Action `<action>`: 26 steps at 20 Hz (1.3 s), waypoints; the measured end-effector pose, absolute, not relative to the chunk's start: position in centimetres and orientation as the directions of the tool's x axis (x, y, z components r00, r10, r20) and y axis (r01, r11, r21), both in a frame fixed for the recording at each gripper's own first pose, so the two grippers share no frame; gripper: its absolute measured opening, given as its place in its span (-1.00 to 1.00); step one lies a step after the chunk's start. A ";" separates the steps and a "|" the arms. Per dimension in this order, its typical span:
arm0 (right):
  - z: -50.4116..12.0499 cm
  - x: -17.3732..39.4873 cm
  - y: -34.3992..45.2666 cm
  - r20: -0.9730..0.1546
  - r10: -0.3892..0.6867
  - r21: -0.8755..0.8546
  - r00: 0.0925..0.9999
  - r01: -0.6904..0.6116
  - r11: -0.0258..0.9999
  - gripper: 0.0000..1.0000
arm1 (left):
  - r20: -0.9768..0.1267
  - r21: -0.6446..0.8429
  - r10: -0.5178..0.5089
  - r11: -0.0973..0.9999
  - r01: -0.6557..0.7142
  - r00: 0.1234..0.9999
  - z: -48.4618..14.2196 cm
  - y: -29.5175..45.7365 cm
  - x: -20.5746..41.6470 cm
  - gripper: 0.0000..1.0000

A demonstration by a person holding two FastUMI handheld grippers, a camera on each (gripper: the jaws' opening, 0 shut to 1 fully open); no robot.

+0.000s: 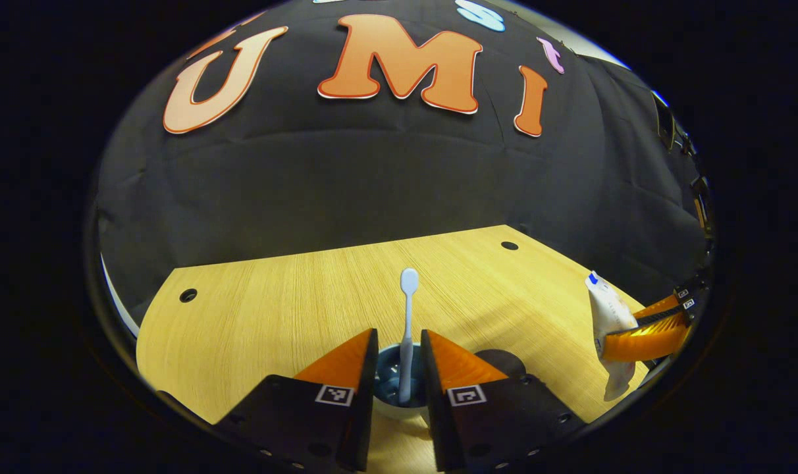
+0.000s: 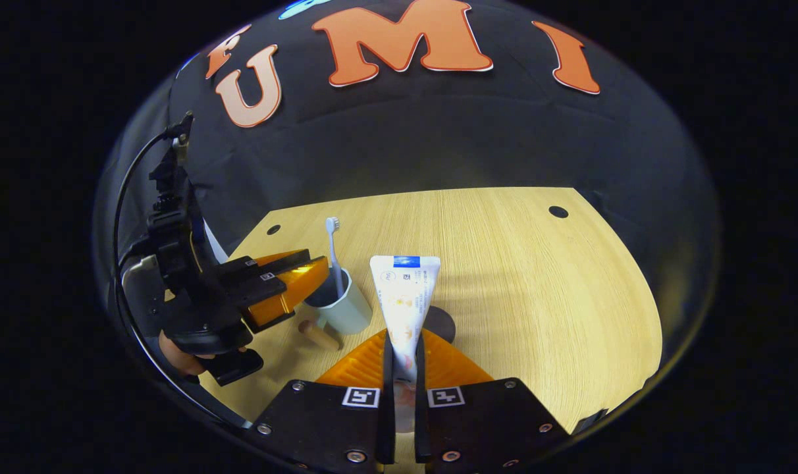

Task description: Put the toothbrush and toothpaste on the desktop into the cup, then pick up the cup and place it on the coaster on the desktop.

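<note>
A pale cup [image 1: 399, 388] stands on the wooden desktop [image 1: 293, 309] right below my left gripper [image 1: 399, 337]. A white toothbrush [image 1: 408, 316] stands upright in the cup, head up, in the gap between the open fingers and touching neither. From the right gripper view, the left gripper [image 2: 315, 271] hovers at the rim of the cup [image 2: 345, 308], with the toothbrush [image 2: 334, 253] leaning inside. My right gripper [image 2: 402, 342] is shut on the lower end of a white toothpaste tube [image 2: 404, 299], held upright above the table. The left gripper view shows that tube [image 1: 608, 316] in the right gripper [image 1: 615, 343] at far right.
A dark round coaster [image 1: 502, 362] lies on the desktop just right of the cup; the tube partly hides this coaster [image 2: 444, 324] in the right gripper view. A short wooden stub [image 2: 317, 334] sticks out by the cup's base. A hand [image 2: 175, 355] holds the left gripper. Small holes [image 2: 558, 211] mark the table's corners.
</note>
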State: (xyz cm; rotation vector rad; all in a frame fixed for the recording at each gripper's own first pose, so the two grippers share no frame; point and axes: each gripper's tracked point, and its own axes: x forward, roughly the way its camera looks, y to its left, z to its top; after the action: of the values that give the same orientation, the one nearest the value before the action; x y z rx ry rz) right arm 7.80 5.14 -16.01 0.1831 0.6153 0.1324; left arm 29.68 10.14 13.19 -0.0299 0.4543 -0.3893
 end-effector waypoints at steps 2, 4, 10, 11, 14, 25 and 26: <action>-15.5 8.1 5.3 -0.545 0.184 0.209 0.818 -0.080 0.975 -0.76 | -0.421 -0.111 -0.373 0.926 0.361 0.827 13.7 10.4 29.0 0.07; -14.8 8.6 5.5 -0.526 0.193 0.209 0.828 -0.094 0.973 -0.76 | -0.419 -0.109 -0.367 0.928 0.355 0.831 14.1 10.9 28.2 0.41; -12.4 11.0 7.5 -0.427 0.238 0.197 0.872 -0.167 0.966 -0.76 | -0.428 -0.110 -0.327 0.944 0.310 0.843 14.9 13.7 25.7 0.72; -12.0 11.3 7.9 -0.411 0.250 0.202 0.877 -0.179 0.963 -0.76 | -0.430 -0.105 -0.316 0.948 0.300 0.846 15.1 14.3 25.4 0.74; -10.9 12.5 9.6 -0.342 0.283 0.200 0.896 -0.225 0.953 -0.76 | -0.452 -0.104 -0.289 0.957 0.272 0.844 14.7 15.9 23.8 0.88; -6.2 15.7 15.3 -0.063 0.401 0.176 0.914 -0.385 0.906 -0.76 | -0.494 -0.068 -0.151 0.988 0.135 0.856 14.9 22.0 18.6 0.92; -6.0 16.0 15.6 -0.048 0.410 0.172 0.911 -0.397 0.902 -0.77 | -0.498 -0.066 -0.137 0.991 0.121 0.856 14.8 22.4 18.0 0.93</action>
State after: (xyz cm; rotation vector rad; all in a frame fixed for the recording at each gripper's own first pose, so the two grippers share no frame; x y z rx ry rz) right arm 15.98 15.65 -6.00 0.1605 0.0839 0.4177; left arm 18.01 22.42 14.79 -0.0325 0.5258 -0.1355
